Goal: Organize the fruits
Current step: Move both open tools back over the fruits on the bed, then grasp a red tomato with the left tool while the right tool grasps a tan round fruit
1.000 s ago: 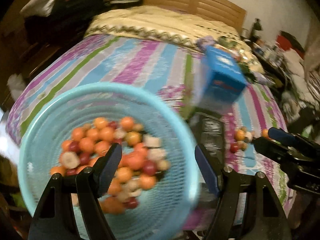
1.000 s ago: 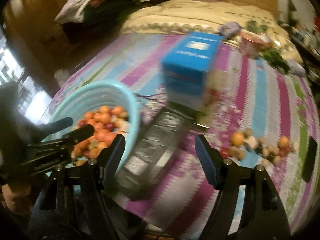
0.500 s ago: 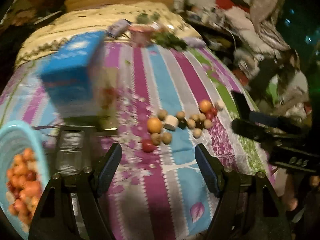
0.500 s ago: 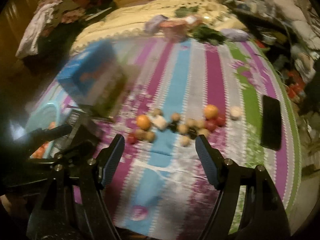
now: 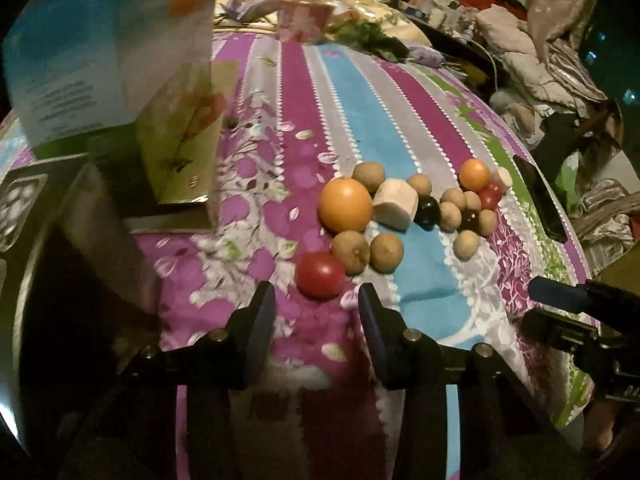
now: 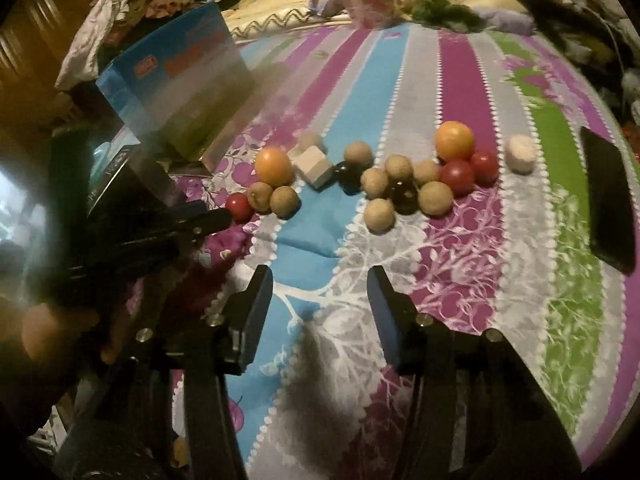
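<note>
— What's the surface?

— A striped bedspread [image 5: 360, 92], cluttered bedroom behind. The loose fruits [image 6: 384, 178] lie scattered mid-frame, none visibly sorted, so I judge nearly everything is left.

— Your grippers?

— My left gripper [image 5: 316, 320] is parted and empty, just short of a red tomato [image 5: 320, 274] at centre. My right gripper [image 6: 320, 300] is spread wide, holding nothing, below the pile.

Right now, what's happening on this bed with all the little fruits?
A person holds a two-finger gripper in each hand over a striped bedspread. The left gripper is open just short of a red tomato at the near end of the loose fruit. The right gripper is open too, holding nothing. Nothing is gripped yet.
</note>
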Motion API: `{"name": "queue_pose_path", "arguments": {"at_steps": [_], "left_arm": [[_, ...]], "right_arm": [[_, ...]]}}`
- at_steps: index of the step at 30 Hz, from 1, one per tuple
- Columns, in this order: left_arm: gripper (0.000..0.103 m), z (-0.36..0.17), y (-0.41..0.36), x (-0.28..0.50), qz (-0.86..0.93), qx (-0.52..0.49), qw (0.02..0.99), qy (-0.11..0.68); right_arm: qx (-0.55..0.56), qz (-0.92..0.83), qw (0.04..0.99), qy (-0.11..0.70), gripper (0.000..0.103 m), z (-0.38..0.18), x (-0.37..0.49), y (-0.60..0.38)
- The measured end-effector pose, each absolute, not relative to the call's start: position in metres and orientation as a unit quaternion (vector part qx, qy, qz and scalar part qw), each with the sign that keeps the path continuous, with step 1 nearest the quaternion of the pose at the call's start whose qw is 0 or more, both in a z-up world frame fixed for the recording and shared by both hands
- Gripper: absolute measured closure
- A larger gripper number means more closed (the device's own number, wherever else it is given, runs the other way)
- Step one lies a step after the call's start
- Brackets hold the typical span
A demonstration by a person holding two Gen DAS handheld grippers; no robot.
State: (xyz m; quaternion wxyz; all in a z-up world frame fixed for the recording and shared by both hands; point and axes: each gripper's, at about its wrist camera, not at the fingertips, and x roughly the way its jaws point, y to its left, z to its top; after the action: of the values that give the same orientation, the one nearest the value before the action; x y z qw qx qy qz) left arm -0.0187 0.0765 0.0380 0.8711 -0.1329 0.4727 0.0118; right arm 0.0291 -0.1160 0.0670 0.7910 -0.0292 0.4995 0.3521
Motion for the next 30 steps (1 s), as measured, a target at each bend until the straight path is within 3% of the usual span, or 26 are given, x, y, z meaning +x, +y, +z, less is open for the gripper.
{"name": "queue_pose_path", "arguments": {"at_steps": [9,12,27,30], "left_arm": [[0.06,0.016,0.075,-0.002,-0.003,-0.137,0.875,0.464],[0.073,0.019,0.076,-0.006,-0.003,-0.14,0.878,0.458],[0.073,0.05,0.085,-0.03,0.006,-0.155,0.888,0.434],[0.073,0.048,0.085,-0.028,0.01,-0.157,0.885,0.439]], "right_arm": [[-0.029,0.375,0.783,0.495,0.053,0.057,0.042,-0.108],[-0.03,0.387,0.779,0.492,0.053,0.05,0.044,-0.099],[-0.087,0.429,0.765,0.473,0.064,0.023,0.066,-0.029],[-0.104,0.424,0.77,0.465,0.072,0.021,0.066,-0.024]]}}
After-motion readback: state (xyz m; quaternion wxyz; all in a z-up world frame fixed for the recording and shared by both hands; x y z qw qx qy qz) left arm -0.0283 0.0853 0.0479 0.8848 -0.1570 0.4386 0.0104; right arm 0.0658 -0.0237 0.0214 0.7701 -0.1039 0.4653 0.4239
